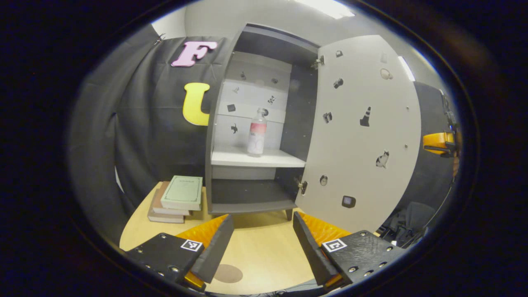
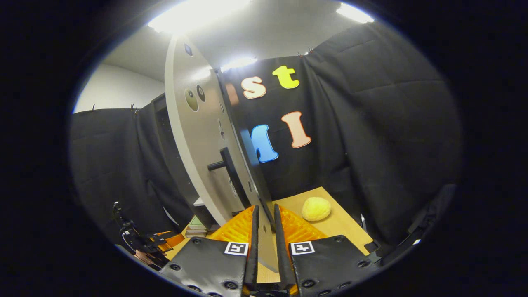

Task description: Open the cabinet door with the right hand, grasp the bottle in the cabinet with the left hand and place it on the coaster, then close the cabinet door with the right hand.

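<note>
- Your right gripper (image 2: 264,231) was clamped on the lower edge of the cabinet door (image 2: 198,136), one finger on each face, so the swung-out door stayed open while the other hand went to work.
- In the left gripper view that door (image 1: 363,136) stood wide at 3 o'clock of the cabinet (image 1: 251,123), which left the shelf unobstructed.
- Your left gripper (image 1: 262,243) was spread wide and empty, well short of the cabinet and aimed at the opening; I judge this was the approach to the grasp.
- The bottle (image 1: 257,137) stood upright on the white shelf (image 1: 255,157), near its front edge and right of centre, at 12 o'clock of the left fingers.
- The coaster (image 1: 228,273), a brown disc, lay on the wooden table (image 1: 264,251) between the left fingers at 6 o'clock, partly cut off by the left finger.
- A stack of books (image 1: 175,198) sat at 9 o'clock of the cabinet's foot, clear of the path.
- A yellow ball-like object (image 2: 316,208) lay on the table at 2 o'clock of the right gripper; what it was I could not tell.
- The door's handle (image 2: 231,173) was seen edge-on, so its shape was hard to read.
- The orange gripper body (image 1: 439,142) at the door's far edge was cut off, its fingers hidden behind the door.
- The bottle's cap was too small to make out.
</note>
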Demonstrator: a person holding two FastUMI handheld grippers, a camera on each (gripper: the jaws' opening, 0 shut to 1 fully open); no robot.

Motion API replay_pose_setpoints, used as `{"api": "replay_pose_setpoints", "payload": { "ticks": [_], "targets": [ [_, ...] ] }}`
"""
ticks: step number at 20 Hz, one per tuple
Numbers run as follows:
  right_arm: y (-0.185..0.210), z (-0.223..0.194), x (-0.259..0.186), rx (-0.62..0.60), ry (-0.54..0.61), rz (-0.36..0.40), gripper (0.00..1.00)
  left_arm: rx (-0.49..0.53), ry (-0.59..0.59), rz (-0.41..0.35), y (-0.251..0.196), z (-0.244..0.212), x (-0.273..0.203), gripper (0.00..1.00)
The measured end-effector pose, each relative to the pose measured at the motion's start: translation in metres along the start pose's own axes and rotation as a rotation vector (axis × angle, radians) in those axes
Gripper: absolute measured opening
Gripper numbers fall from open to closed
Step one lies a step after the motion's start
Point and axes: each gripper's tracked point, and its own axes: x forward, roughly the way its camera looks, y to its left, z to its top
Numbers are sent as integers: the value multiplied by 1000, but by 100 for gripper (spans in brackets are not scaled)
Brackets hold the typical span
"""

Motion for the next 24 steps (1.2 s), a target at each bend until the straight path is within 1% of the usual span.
{"api": "replay_pose_setpoints", "payload": {
  "ticks": [1, 2, 3, 5, 7, 8, 9, 10, 11, 12, 13, 14, 15, 16, 17, 20, 22, 24],
  "targets": [
    [-11, 4, 3, 10, -9, -34, 25, 3, -11, -1, 1, 7, 11, 87],
    [-18, 9, 7, 29, -20, -52, 31, 6, -25, 2, 2, 17, 21, 92],
    [-21, 15, 11, 52, -39, -58, 58, 8, -41, 3, 4, 28, 31, 90],
    [-32, 26, 24, 96, -77, -80, 89, 13, -77, 0, 4, 51, 46, 90],
    [-47, 32, 38, 126, -90, -117, 91, 22, -114, 0, 7, 79, 71, 87],
    [-56, 39, 45, 125, -116, -141, 91, 29, -125, 3, 10, 92, 81, 89],
    [-68, 47, 51, 116, -153, -170, 94, 37, -136, 10, 14, 106, 95, 89],
    [-78, 51, 59, 113, -161, -198, 95, 45, -140, 20, 17, 118, 108, 87],
    [-81, 47, 69, 114, -153, -203, 97, 52, -150, 34, 23, 131, 123, 89],
    [-85, 45, 79, 115, -142, -215, 91, 54, -158, 48, 28, 143, 135, 89],
    [-92, 45, 88, 110, -140, -235, 97, 56, -161, 56, 33, 150, 150, 89],
    [-96, 45, 97, 99, -136, -244, 91, 57, -161, 63, 37, 159, 165, 89],
    [-97, 41, 105, 83, -126, -253, 97, 62, -165, 70, 42, 167, 181, 89],
    [-102, 39, 114, 65, -117, -266, 98, 69, -167, 76, 44, 176, 196, 89],
    [-105, 38, 120, 49, -110, -274, 98, 79, -172, 79, 46, 183, 207, 87],
    [-114, 35, 138, 44, -94, -290, 97, 125, -181, 82, 51, 197, 244, 87],
    [-116, 35, 145, 55, -96, -289, 97, 139, -175, 69, 47, 199, 269, 92],
    [-120, 34, 150, 50, -94, -297, 97, 136, -168, 52, 44, 198, 292, 88]
  ]
}}
